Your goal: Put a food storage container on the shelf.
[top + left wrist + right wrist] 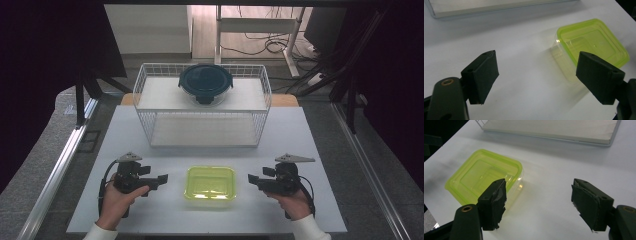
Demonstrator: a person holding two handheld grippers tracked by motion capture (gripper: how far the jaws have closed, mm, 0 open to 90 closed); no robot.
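**Q:** Nearest the camera, what is seen?
**A:** Two forearms, each holding a hand-held gripper: left hand-held gripper [161, 178], jaws wide apart, nothing between them; right hand-held gripper [251, 178], likewise wide and holding nothing.

**Q:** And the container?
**A:** A shallow, translucent yellow-green plastic container [210, 183] with rounded corners rests on the white bench [300, 135], between the two grippers, touched by neither. Beyond it stands a white wire basket [145, 82] carrying a round dark-lidded container [205, 82].

Wire rack [150, 95] w/ dark round lidded container [205, 82] (on top shelf).
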